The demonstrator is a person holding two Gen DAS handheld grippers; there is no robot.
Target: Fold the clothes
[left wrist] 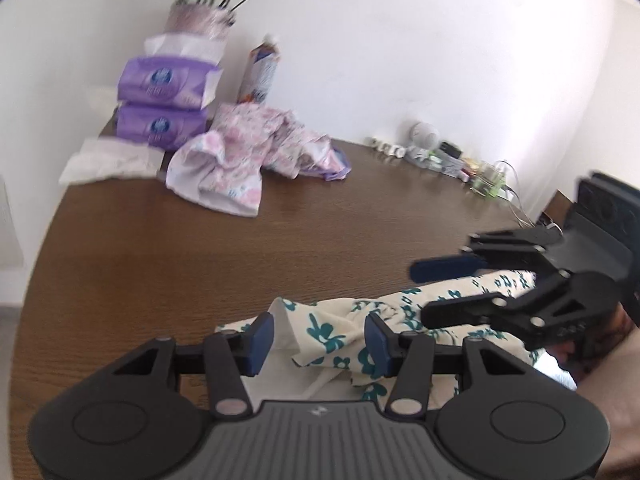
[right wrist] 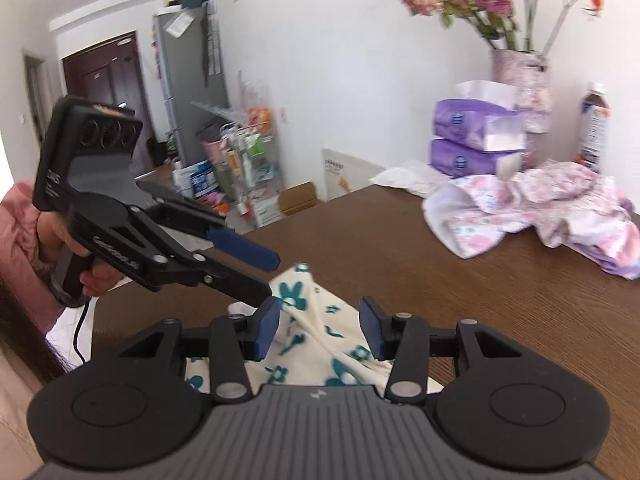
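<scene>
A cream garment with teal flowers (left wrist: 404, 304) (right wrist: 296, 296) lies bunched on the brown table (left wrist: 280, 248) near its front edge. In the left wrist view my left gripper (left wrist: 319, 344) stands open over one end of it, with cloth lying between the blue pads and a gap beside the left pad. My right gripper (left wrist: 422, 292) comes in from the right, open above the same garment. In the right wrist view the right gripper (right wrist: 319, 330) is open with cloth between its pads, and the left gripper (right wrist: 269, 278) is open just to its left.
A crumpled pink floral garment (left wrist: 240, 160) (right wrist: 540, 208) lies at the back of the table. Behind it stand two purple tissue packs (left wrist: 160, 92), a vase of flowers (left wrist: 198, 20) and a bottle (left wrist: 260, 72). Small items (left wrist: 440, 152) line the wall. A hand (right wrist: 60, 240) holds the left gripper.
</scene>
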